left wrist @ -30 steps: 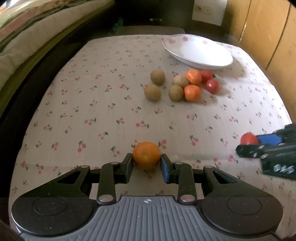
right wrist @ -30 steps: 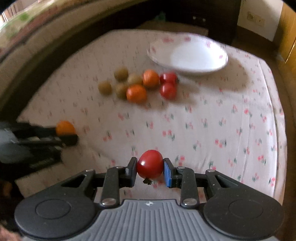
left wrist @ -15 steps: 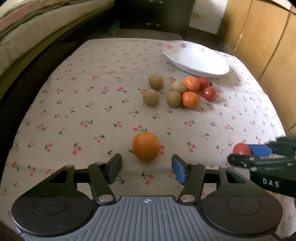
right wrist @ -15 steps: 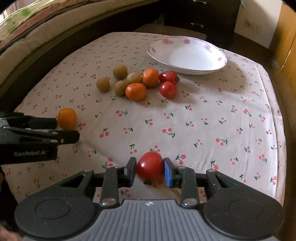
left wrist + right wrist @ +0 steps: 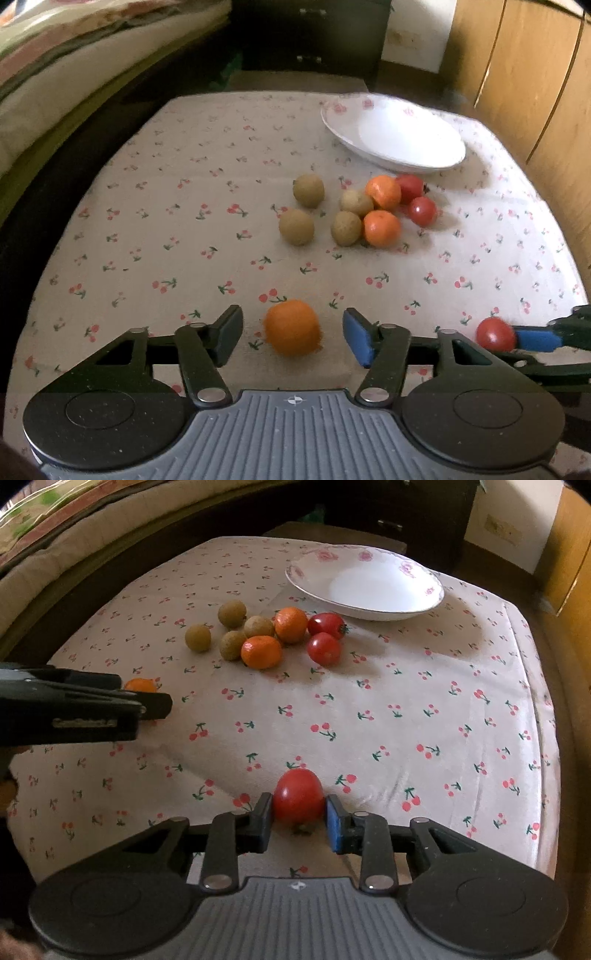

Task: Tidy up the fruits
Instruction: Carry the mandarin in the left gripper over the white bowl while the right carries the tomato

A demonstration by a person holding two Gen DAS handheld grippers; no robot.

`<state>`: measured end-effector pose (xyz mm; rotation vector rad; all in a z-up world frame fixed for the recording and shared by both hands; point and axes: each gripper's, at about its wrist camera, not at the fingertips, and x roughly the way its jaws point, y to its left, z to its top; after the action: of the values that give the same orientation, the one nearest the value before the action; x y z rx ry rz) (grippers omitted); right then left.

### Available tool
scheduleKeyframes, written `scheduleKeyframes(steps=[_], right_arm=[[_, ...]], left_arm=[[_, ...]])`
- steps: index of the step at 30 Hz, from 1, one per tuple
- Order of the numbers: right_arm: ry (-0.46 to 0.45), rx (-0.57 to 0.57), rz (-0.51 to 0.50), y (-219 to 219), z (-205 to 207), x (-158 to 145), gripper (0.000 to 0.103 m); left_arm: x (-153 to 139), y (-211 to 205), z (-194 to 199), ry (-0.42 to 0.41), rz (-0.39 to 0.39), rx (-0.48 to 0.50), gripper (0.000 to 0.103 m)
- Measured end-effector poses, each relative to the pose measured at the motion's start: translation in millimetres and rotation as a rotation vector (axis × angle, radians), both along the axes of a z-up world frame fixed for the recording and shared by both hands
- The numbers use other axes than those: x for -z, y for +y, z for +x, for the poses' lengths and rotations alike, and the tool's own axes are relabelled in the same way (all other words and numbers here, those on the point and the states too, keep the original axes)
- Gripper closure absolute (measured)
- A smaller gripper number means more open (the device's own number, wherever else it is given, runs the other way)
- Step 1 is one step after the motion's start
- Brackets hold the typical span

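We see the desk (image 5: 424, 709) under its cherry-print cloth carrying a white plate (image 5: 417, 607), four brown fruits, three oranges, one (image 5: 292, 328) apart, and two tomatoes (image 5: 324, 648).

A cherry-print tablecloth (image 5: 184, 229) covers the table, with a dark cabinet (image 5: 306, 37) behind and wooden panels (image 5: 517, 81) alongside.
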<state>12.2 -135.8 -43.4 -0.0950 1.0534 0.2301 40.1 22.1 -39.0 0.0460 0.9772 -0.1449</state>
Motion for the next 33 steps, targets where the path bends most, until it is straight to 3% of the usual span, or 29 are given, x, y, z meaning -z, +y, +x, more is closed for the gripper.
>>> scheduleKeyframes(steps=[8,21,33], right_arm=[[0.006,0.012,0.003,0,0,-1,0.073],[-0.022,0.072,0.063,-16,4,-14,0.073],[-0.066,0.113,0.099,-25,38,-29,0.073]], left_arm=[[3,12,-4,0.014,0.000,-0.010,0.062],[-10,3,-3,0.020,-0.079,-0.009,0.063],[-25,-15,28,-0.006,-0.143,0.009,0.063]])
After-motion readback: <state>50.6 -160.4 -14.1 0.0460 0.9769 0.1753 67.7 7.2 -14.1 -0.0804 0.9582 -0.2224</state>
